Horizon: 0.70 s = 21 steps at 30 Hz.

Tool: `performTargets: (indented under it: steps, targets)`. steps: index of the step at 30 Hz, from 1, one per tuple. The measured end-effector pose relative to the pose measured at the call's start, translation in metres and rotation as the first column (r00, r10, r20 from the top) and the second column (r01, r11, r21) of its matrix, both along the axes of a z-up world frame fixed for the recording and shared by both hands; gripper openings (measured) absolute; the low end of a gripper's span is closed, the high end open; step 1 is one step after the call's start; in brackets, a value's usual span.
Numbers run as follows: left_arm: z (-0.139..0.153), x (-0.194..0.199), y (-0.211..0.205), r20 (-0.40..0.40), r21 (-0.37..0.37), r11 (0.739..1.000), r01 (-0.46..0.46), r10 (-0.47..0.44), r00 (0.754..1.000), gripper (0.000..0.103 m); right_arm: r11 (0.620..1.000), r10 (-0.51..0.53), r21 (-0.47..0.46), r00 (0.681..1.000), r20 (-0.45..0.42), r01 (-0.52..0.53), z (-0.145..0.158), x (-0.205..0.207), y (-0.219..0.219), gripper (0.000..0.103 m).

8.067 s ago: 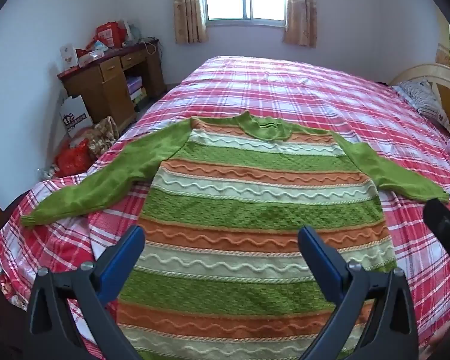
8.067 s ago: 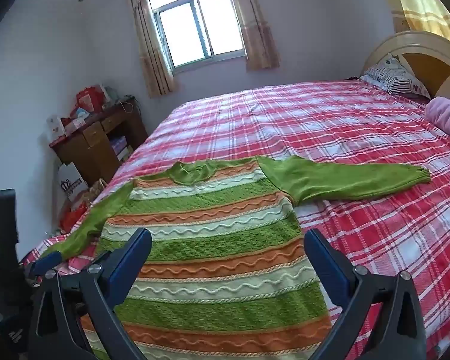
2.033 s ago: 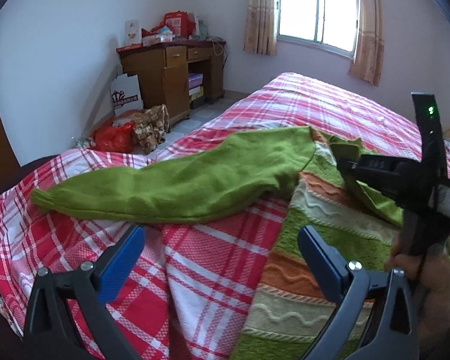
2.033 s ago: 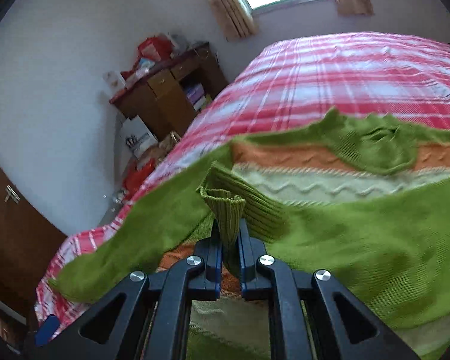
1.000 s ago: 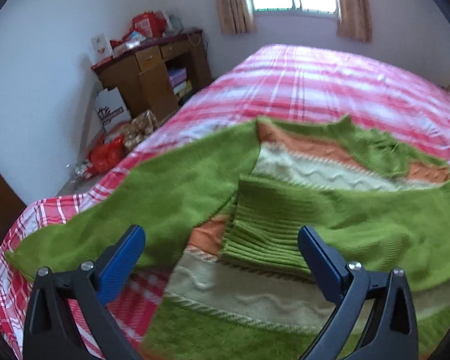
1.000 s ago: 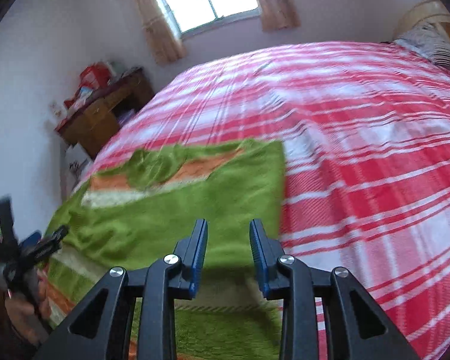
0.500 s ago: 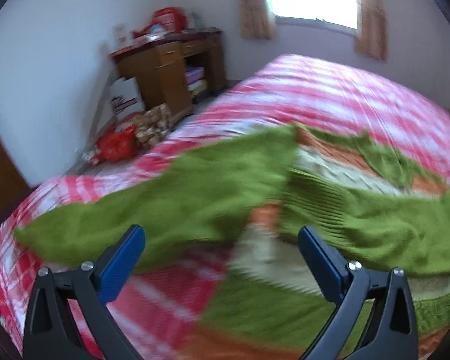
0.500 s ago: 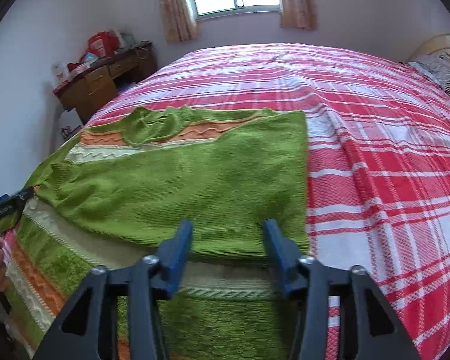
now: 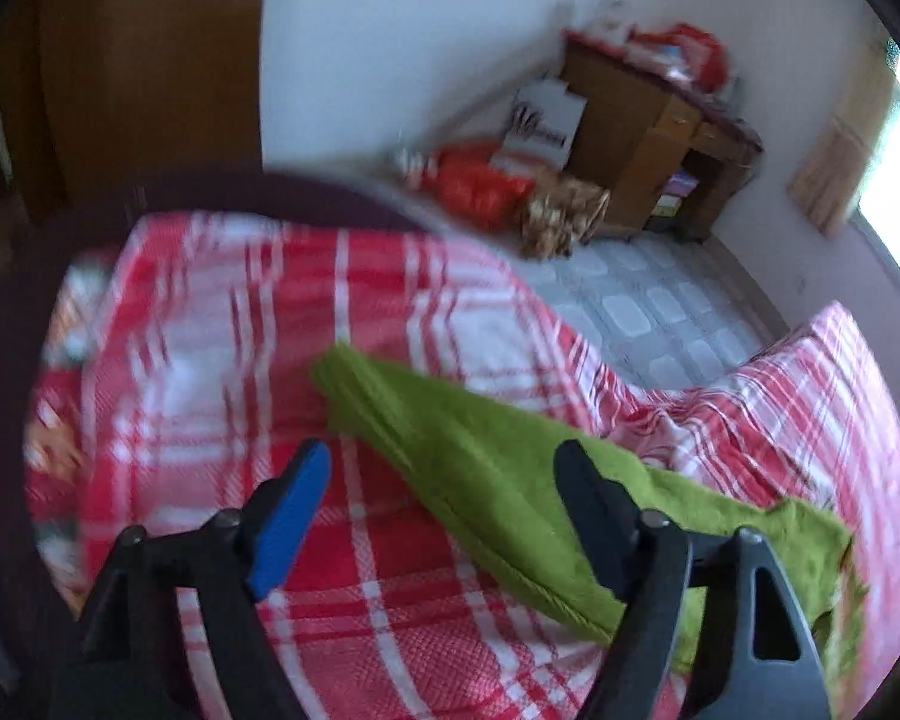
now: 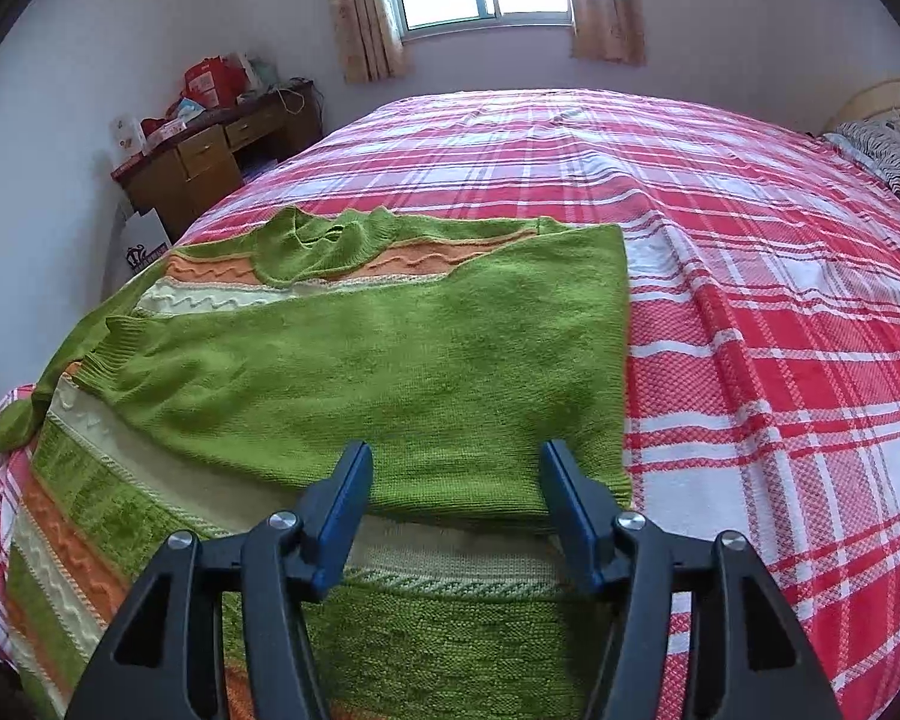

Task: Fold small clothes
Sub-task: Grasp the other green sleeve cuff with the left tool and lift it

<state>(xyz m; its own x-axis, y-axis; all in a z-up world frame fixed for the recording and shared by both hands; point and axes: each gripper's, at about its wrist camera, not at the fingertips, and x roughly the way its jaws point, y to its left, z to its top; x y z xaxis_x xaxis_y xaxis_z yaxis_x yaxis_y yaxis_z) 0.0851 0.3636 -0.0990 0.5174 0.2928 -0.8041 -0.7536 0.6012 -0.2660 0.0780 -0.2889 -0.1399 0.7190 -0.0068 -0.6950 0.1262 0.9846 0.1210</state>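
Note:
A green, orange and cream striped sweater (image 10: 150, 510) lies flat on the red plaid bed (image 10: 780, 360). Its right sleeve (image 10: 390, 360) is folded across the chest, with the cuff (image 10: 108, 354) near the left shoulder. My right gripper (image 10: 453, 468) hovers open just above that folded sleeve and holds nothing. The left sleeve (image 9: 480, 468) stretches out over the bed's corner, its cuff (image 9: 342, 378) farthest from me. My left gripper (image 9: 444, 468) hangs over this sleeve, and its jaws are closing. The sleeve lies between them, and the pads do not press on it.
A wooden desk (image 10: 210, 162) with clutter stands by the wall at the left, with bags (image 9: 480, 186) on the tiled floor beside it. A brown wooden door (image 9: 150, 78) and the dark footboard (image 9: 270, 192) lie past the bed's corner. A pillow (image 10: 888, 156) sits far right.
The left view has swung left from the sweater's chest to the outstretched left sleeve and its cuff, and its jaws have narrowed. The right gripper has opened wider and stays over the folded sleeve.

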Motion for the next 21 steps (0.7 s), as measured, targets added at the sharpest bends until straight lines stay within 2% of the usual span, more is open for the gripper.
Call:
performTargets:
  steps: [2, 6, 8, 9, 10, 14, 15, 16, 18, 21]
  targets:
    - [-0.013, 0.008, 0.007, 0.025, -0.1, 0.995, 0.01, -0.007, 1.0, 0.078, 1.0, -0.001, -0.005, 1.0, -0.002, 0.001, 0.0, 0.0, 0.0, 0.06]
    - [-0.026, 0.024, 0.011, 0.061, -0.214, 0.976, 0.034, -0.021, 0.998, 0.078, 1.0, -0.001, -0.005, 1.0, -0.001, 0.001, 0.0, 0.0, 0.0, 0.06]
    - [-0.025, 0.03, 0.008, 0.059, -0.178, 0.984, 0.027, -0.017, 0.998, 0.071, 1.0, -0.001, -0.005, 1.0, -0.001, 0.001, 0.0, 0.0, 0.0, 0.06]
    - [-0.025, 0.032, 0.003, 0.051, -0.17, 0.985, 0.03, -0.022, 0.998, 0.06, 1.0, -0.001, -0.006, 1.0, -0.001, 0.001, 0.0, 0.0, 0.0, 0.06]
    - [-0.025, 0.034, 0.002, 0.04, -0.148, 0.989, 0.028, -0.022, 0.999, 0.054, 1.0, -0.001, -0.006, 1.0, -0.001, 0.001, 0.0, 0.0, 0.0, 0.06]
    - [-0.022, 0.029, 0.0, 0.032, -0.085, 0.996, 0.009, -0.006, 0.999, 0.038, 1.0, -0.001, -0.006, 1.0, -0.001, 0.001, 0.0, 0.0, 0.001, 0.06]
    - [-0.021, 0.028, 0.0, 0.034, -0.066, 0.998, 0.008, -0.006, 0.999, 0.032, 1.0, -0.001, -0.007, 1.0, -0.001, 0.001, 0.0, 0.0, 0.001, 0.06]
    - [-0.018, 0.027, -0.001, 0.044, -0.042, 0.999, 0.016, -0.014, 0.999, 0.008, 1.0, -0.001, -0.006, 1.0, 0.0, 0.001, 0.0, 0.0, 0.0, 0.06]
    - [-0.009, 0.028, -0.007, 0.091, -0.026, 0.997, 0.067, -0.064, 0.994, 0.009, 1.0, -0.001, -0.003, 1.0, 0.001, 0.001, 0.0, -0.001, 0.0, 0.06]
    - [0.019, 0.038, -0.032, 0.119, 0.101, 0.987, 0.124, -0.135, 0.984, 0.009, 1.0, -0.001, -0.002, 1.0, 0.002, 0.001, 0.0, 0.0, 0.0, 0.06]
